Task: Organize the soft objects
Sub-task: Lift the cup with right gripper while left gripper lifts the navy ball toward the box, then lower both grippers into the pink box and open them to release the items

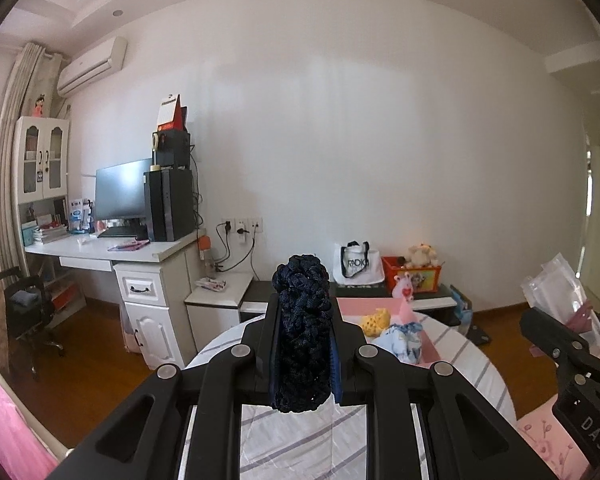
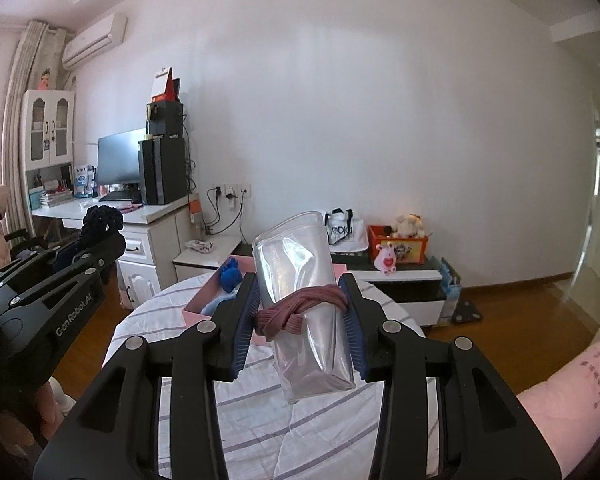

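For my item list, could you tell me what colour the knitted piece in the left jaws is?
Dark navy blue: the knitted piece shows best in the left wrist view.

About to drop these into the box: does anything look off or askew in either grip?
Nothing spilled or damaged. The right gripper holds a clear plastic packet tilted, with a mauve knotted headband wrapped around it, so it carries two things at once. The left gripper clamps a dark blue knitted piece upright.

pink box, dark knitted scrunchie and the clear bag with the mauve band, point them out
pink box [image 2: 198, 307], right wrist view, its near left wall
dark knitted scrunchie [image 1: 302, 328], left wrist view, its middle between the fingers
clear bag [image 2: 300, 264], right wrist view, upper part above the band
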Motion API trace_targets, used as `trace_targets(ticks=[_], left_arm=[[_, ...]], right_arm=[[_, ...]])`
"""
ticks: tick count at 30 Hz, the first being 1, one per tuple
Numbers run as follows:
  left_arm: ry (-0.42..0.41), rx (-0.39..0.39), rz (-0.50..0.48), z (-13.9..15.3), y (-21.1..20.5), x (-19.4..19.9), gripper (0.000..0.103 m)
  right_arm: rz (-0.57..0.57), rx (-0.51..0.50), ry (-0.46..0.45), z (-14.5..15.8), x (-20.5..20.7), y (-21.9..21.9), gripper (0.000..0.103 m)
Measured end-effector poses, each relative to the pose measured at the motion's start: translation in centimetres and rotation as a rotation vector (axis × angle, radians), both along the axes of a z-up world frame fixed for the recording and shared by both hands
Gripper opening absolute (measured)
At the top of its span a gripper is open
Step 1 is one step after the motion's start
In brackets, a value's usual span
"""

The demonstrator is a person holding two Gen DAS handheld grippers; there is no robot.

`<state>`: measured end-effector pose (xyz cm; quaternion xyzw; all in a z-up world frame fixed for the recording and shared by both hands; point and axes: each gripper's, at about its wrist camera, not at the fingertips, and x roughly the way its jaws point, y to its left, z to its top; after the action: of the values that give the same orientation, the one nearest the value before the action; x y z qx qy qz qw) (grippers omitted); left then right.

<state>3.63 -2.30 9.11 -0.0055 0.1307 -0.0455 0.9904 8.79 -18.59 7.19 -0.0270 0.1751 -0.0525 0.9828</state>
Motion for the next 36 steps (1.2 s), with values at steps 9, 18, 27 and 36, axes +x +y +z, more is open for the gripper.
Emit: trace_targets(ticks=[9, 18, 27, 36], left_arm=[[0.025, 0.012, -0.019, -0.7, -0.7, 0.6, 0.016], [0.076, 0.025, -0.031, -0.9, -1.2, 5.4, 0.016], [0.166, 0.031, -0.039, -0.4, -1.8, 15.2, 0.016], [0.282, 0.078, -0.06, 0.3, -3.5, 27.0, 0.016]], right_arm=[[-0.016, 0.001, 0.019, -0.3, 0.5, -0.4, 0.038], [-0.022, 0.006, 0.064, -1.5, 2.8, -0.8, 0.038], [-0.023, 0.055, 0.167, -4.5, 9.1, -1.8, 0.038], [-0.023, 0.061, 0.263, -6.5, 16.7, -2.2, 0.038]])
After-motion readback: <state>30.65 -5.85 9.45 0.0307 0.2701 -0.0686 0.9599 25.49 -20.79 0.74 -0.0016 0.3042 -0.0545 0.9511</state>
